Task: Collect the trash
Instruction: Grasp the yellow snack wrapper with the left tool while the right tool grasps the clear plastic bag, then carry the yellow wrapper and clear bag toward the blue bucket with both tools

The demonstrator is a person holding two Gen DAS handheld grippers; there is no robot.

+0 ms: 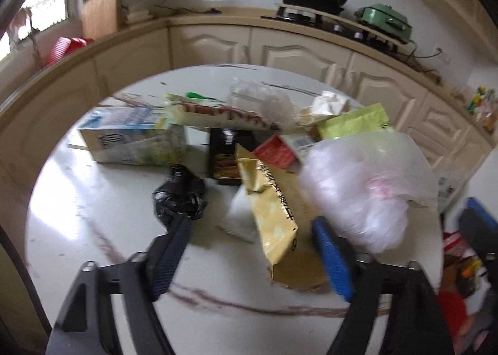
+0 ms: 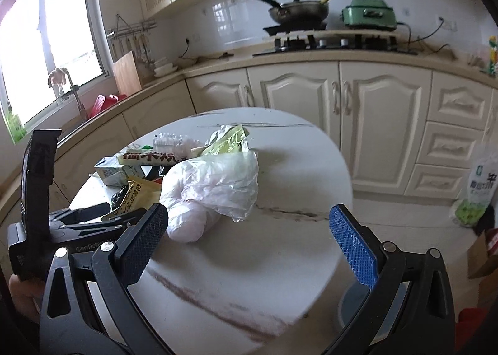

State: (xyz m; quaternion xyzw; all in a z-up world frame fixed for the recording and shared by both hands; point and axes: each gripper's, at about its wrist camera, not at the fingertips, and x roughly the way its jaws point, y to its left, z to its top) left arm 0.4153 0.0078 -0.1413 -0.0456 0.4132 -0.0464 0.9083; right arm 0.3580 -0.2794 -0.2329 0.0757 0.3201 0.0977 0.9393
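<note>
Trash lies piled on a round white marble table (image 1: 77, 215). My left gripper (image 1: 252, 252) hangs low over the near side, jaws apart. A yellow snack packet (image 1: 274, 218) lies between its fingers, close to the blue right pad (image 1: 333, 258), and I see no squeeze on it. A crumpled black bag (image 1: 179, 196) sits at the left fingertip. A white plastic bag (image 1: 367, 187) bulges on the right. In the right wrist view my right gripper (image 2: 247, 240) stands open and empty, just short of that white plastic bag (image 2: 211, 190).
Further back lie a milk carton (image 1: 130, 137), a black box (image 1: 224, 156), a red box (image 1: 275, 151) and a green packet (image 1: 354, 121). Cream cabinets (image 2: 373, 124) and a stove with a wok (image 2: 298, 12) stand behind. A rice sack (image 2: 476, 190) and a cardboard box (image 2: 482, 255) sit on the floor.
</note>
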